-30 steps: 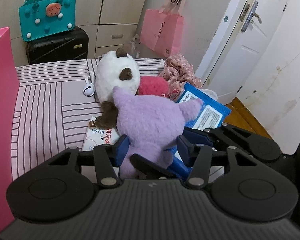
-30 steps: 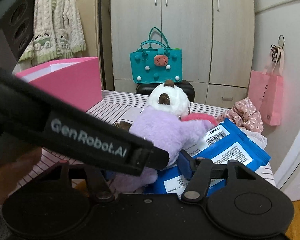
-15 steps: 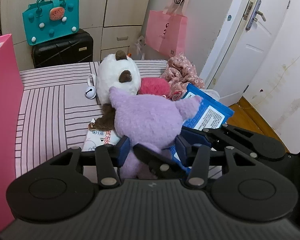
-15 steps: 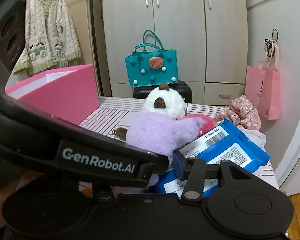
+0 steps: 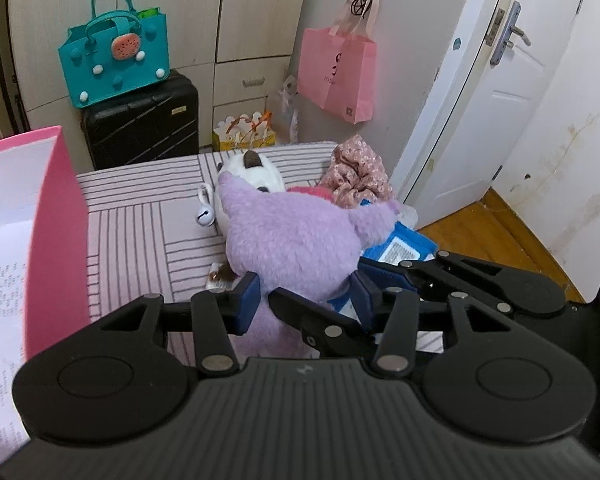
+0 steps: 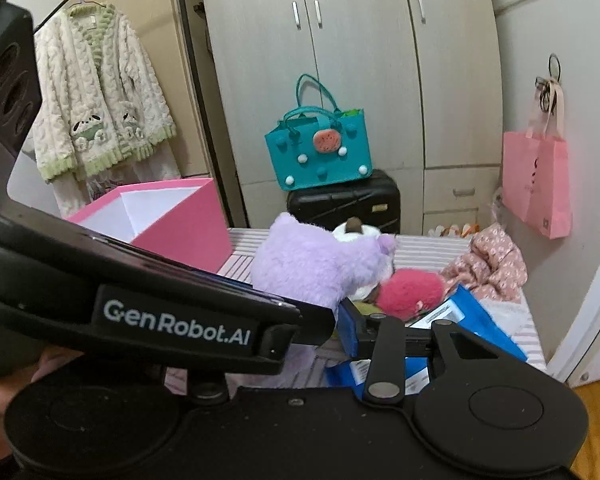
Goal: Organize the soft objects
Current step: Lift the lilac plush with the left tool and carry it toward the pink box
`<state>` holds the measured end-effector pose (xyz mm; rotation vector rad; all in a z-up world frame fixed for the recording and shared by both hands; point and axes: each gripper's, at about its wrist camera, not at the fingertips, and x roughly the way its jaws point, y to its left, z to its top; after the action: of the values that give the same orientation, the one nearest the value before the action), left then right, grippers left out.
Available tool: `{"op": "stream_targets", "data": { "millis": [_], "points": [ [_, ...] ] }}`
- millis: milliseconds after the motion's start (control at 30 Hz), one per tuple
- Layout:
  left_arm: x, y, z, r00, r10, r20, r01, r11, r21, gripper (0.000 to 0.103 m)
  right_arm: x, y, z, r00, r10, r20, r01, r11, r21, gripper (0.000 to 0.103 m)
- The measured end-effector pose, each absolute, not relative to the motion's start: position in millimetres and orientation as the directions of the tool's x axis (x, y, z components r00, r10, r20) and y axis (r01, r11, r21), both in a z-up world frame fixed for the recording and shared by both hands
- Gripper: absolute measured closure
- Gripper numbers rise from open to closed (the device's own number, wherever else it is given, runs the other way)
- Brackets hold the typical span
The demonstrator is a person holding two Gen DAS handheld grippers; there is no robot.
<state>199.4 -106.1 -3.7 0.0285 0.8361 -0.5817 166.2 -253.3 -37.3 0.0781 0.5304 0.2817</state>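
- Left wrist view: the purple plush toy (image 5: 292, 240) sits right between the fingers of the left gripper (image 5: 304, 300), its lower body pinched by the two blue pads (image 5: 246, 300). Its long axis runs up and away from the fingers, and the two ears point to the far end of the bed (image 5: 140, 216).
- The toy lies in front of the white plush (image 5: 252, 172), hiding most of it. The pink box (image 5: 56, 216) stands to the toy's left, well apart, with its mouth open upward. By my reading it is the likely place to put the toy, so the coming move turns leftward.
- One finger of the right gripper (image 5: 352, 304) crosses in front of the toy's base from the right.
- Right wrist view: the purple plush toy (image 6: 312, 264) is just ahead of the right gripper (image 6: 324, 324), whose fingers are closing. Only the right blue pad (image 6: 348, 332) shows, against the toy's underside. The left device hides the other, so I cannot tell whether this grip has landed.
- The pink box (image 6: 180, 224) is left of the toy; the red plush (image 6: 410, 292) and blue packets (image 6: 476, 320) lie to its right.
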Motion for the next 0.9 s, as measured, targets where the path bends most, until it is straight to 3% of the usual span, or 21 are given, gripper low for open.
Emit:
{"op": "stream_targets", "data": {
  "millis": [333, 900],
  "points": [
    [171.6, -83.1, 6.4, 0.466, -0.444, -0.765, 0.489, 0.85, -0.196, 0.056, 146.0, -234.4, -24.9, 0.76, 0.322, -0.564, -0.279, 0.946, 0.163, 0.055],
    [103.6, -19.7, 24.0, 0.405, -0.407, -0.819, 0.408, 0.882, -0.236, 0.055, 80.7, -183.6, -1.1, 0.665, 0.422, -0.616, -0.456, 0.883, 0.111, 0.054]
  ]
}}
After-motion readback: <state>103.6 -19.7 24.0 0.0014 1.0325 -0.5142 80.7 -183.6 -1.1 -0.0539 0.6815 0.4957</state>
